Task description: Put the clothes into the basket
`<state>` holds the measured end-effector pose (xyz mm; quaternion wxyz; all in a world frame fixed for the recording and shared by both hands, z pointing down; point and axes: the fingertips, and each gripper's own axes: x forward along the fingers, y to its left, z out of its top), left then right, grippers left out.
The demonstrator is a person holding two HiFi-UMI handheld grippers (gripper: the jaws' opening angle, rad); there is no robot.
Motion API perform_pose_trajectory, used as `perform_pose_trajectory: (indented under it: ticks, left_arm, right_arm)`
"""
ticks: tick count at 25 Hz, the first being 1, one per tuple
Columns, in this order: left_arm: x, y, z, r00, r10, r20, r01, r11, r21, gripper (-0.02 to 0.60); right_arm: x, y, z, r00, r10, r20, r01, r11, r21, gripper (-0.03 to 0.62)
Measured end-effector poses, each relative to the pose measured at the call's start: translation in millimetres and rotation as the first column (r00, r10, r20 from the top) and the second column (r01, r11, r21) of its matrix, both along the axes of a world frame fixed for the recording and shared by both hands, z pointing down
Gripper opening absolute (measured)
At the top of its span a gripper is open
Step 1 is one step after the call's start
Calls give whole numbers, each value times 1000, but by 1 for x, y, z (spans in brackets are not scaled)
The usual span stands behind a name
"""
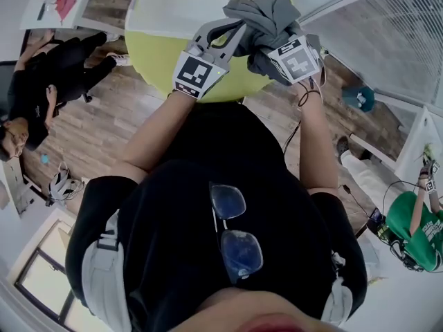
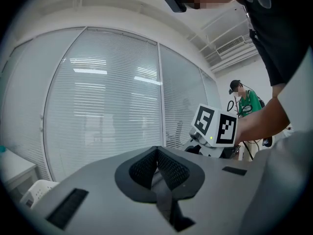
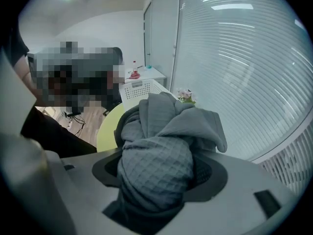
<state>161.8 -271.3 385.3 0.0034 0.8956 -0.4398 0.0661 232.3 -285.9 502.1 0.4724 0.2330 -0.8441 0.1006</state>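
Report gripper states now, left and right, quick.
Left gripper: closed, nothing in it.
Right gripper: closed on the bunched grey waffle-knit garment.

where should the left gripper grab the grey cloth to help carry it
Probably the loose folds of the cloth that stick out past the right gripper, which clamps its bunched middle. Bring the left gripper in from the left, on the free side, and open it first, since its jaws are shut.
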Motion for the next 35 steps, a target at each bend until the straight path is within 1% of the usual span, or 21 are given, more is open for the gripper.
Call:
perform_pose_trajectory:
  ticks: [4, 9, 12, 16, 20, 23, 26, 28, 30, 33, 35]
  left_arm:
    - [-13, 4, -14, 999, -40, 2, 40, 999, 20, 11]
    - [-44, 3, -27, 996, -87, 2, 87, 995, 48, 10]
    - [-69, -5, -30, 994, -106, 1, 106, 993, 58, 11]
    - [-88, -8, -33, 993, -118, 10, 117, 991, 68, 9]
    - [-114, -12, -35, 991, -133, 14, 131, 989, 74, 11]
    - [-146, -17, -32, 990, -143, 6, 142, 987, 69, 11]
    - [-205, -25, -23, 988, -157, -10, 157, 986, 62, 9]
    - [-234, -28, -17, 986, -167, -21, 168, 984, 53, 11]
    - [-240, -31, -17, 985, -173, -22, 174, 983, 51, 11]
    - [-231, -33, -22, 984, -180, -18, 181, 982, 50, 11]
    - [-232, -34, -22, 983, -185, -17, 186, 981, 47, 9]
  right_arm:
    - [-11, 2, -24, 998, -59, 7, 58, 998, 33, 336]
    - [-41, -10, -48, 992, -123, 7, 122, 988, 94, 336]
    - [-63, -19, -54, 988, -155, -9, 155, 981, 119, 336]
    - [-83, -22, -59, 981, -191, -24, 192, 972, 138, 336]
    - [-112, -27, -62, 974, -222, -35, 225, 963, 150, 336]
    - [-146, -34, -61, 967, -249, -51, 254, 954, 157, 336]
    - [-209, -42, -52, 962, -264, -65, 271, 950, 153, 336]
    - [-242, -43, -44, 956, -285, -78, 293, 945, 144, 336]
    - [-250, -43, -41, 950, -301, -81, 310, 941, 135, 336]
    - [-244, -42, -41, 945, -317, -82, 326, 936, 130, 336]
    - [-246, -43, -39, 942, -325, -85, 334, 933, 132, 336]
